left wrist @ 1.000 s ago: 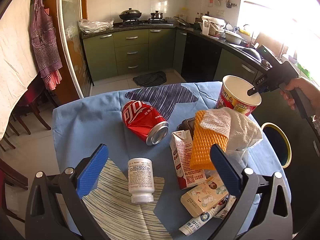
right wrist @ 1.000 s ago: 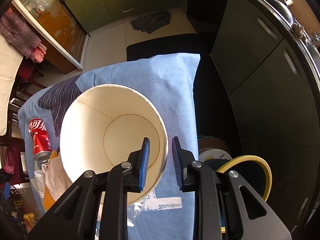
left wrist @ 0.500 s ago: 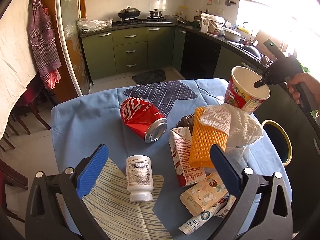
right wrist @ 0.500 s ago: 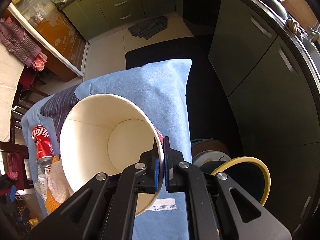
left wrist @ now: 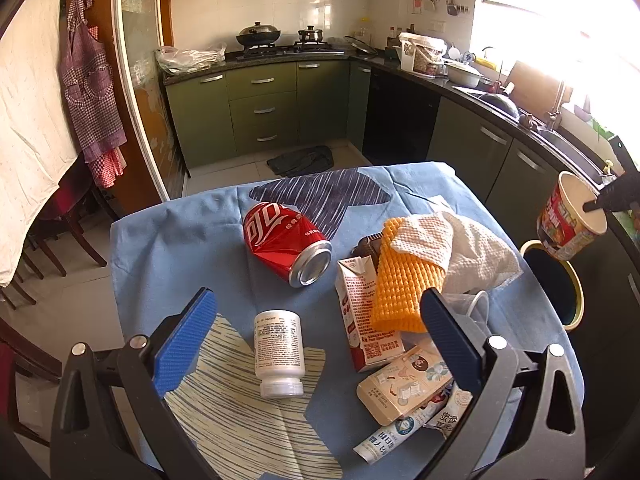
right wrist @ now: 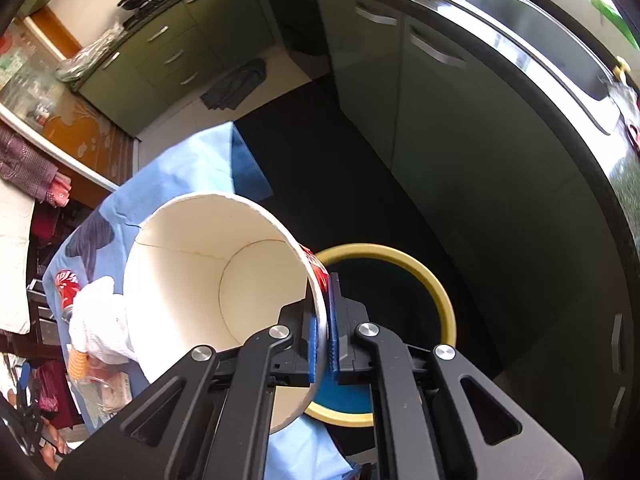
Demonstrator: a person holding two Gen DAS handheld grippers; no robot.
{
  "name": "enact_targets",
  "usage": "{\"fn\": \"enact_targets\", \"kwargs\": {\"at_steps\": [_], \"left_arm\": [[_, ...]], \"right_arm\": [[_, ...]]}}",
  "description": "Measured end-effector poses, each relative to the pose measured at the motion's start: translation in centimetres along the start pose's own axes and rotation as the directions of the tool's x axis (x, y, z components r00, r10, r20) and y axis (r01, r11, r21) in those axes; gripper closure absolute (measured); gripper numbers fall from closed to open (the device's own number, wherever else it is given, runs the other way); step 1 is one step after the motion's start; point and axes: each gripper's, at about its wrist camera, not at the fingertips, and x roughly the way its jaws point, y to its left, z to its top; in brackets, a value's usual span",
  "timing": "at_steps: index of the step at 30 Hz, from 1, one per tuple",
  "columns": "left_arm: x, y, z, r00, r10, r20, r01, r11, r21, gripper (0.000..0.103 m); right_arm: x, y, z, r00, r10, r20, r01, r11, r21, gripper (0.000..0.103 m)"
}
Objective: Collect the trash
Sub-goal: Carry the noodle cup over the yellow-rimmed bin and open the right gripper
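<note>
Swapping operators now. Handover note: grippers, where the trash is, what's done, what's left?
Right gripper: shut on the rim of the noodle cup, cup off the table and tilted, beside and above the yellow-rimmed bin. Not dropped yet.
Left gripper: open, holding nothing, over the table.
On the table: cola can on its side, white bottle on its side, milk carton, cloths, small box, sachets.
Done: cup picked up.
Left: drop the cup in the bin, then clear the rest.
</note>
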Motion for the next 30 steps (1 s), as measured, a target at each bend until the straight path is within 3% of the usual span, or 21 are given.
{"fn": "enact_targets", "kwargs": {"at_steps": [5,11,15,16,18,25,30], "left_arm": [[-0.1,-1.2,0.1,1.000,-0.009,-0.011,0.010,1.000,0.013,0.006],[-0.4,-2.0,0.2,1.000,0.010,-0.015,-0.009,1.000,0.028,0.006],[-0.5,-1.7,0.2,0.999,0.028,-0.018,-0.028,0.999,0.024,0.006],[-0.4,-1.6,0.2,0.999,0.031,-0.022,-0.031,0.999,0.021,0.006],[-0.2,-1.3,0.2,0.999,0.034,-0.030,-0.034,0.999,0.015,0.006],[1.1,-0.7,-0.3,0.997,0.049,-0.067,-0.048,0.999,0.011,0.006],[4.2,1.4,-1.2,0.981,0.058,-0.183,-0.066,0.997,-0.039,0.006]], "right_arm": [[4.5,-4.5,-2.6,0.997,-0.029,-0.073,0.032,0.998,0.048,0.097],[8.7,-6.9,-3.8,0.993,-0.025,-0.116,0.035,0.996,0.087,0.096],[10.3,-8.2,-3.9,0.990,-0.013,-0.137,0.027,0.994,0.102,0.089],[10.5,-8.3,-4.1,0.990,-0.017,-0.137,0.031,0.994,0.102,0.088],[10.5,-8.5,-4.3,0.991,-0.027,-0.131,0.040,0.994,0.097,0.076],[9.6,-7.5,-4.0,0.994,-0.008,-0.110,0.017,0.997,0.082,0.076],[8.8,-7.3,-4.5,0.994,0.004,-0.106,0.003,0.998,0.070,0.076]]}}
